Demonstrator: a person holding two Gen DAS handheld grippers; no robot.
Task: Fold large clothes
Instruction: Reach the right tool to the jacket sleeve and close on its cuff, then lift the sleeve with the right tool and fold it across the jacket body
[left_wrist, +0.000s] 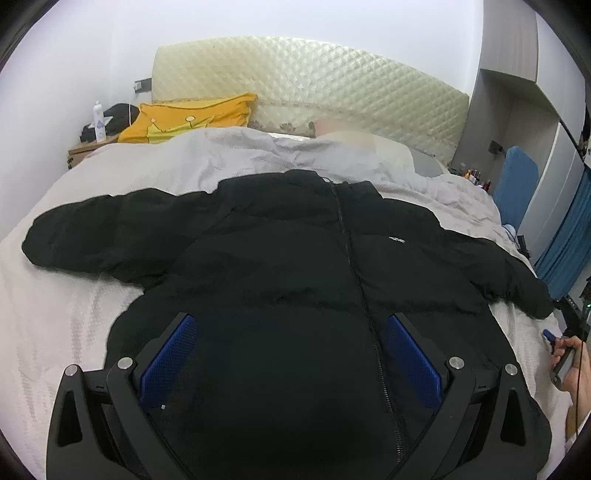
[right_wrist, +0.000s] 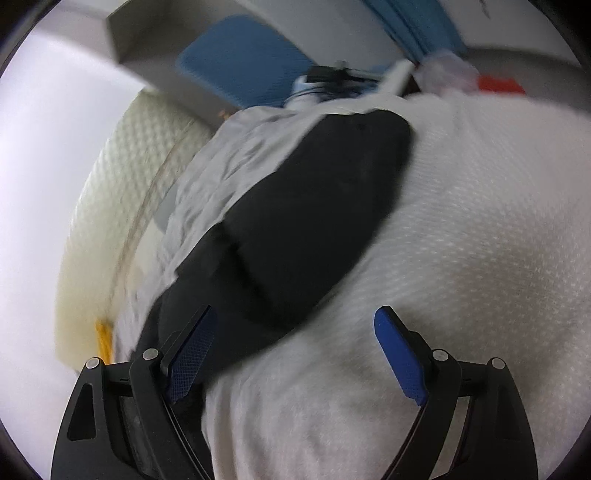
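On the bed: black jacket (left_wrist: 295, 251) spread flat, zipper up, sleeves out sideways.
Left gripper (left_wrist: 291, 354): spread wide, empty, over the hem.
Right gripper (right_wrist: 295, 350): spread wide, empty, beside right sleeve (right_wrist: 306, 214), nearer it.

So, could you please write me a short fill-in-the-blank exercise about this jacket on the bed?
1. The jacket is ____ in colour.
2. It lies spread on the ____, front side up.
3. The jaws of the left claw are ____.
4. The pillow near the headboard is ____.

Missing words: black; bed; open; yellow
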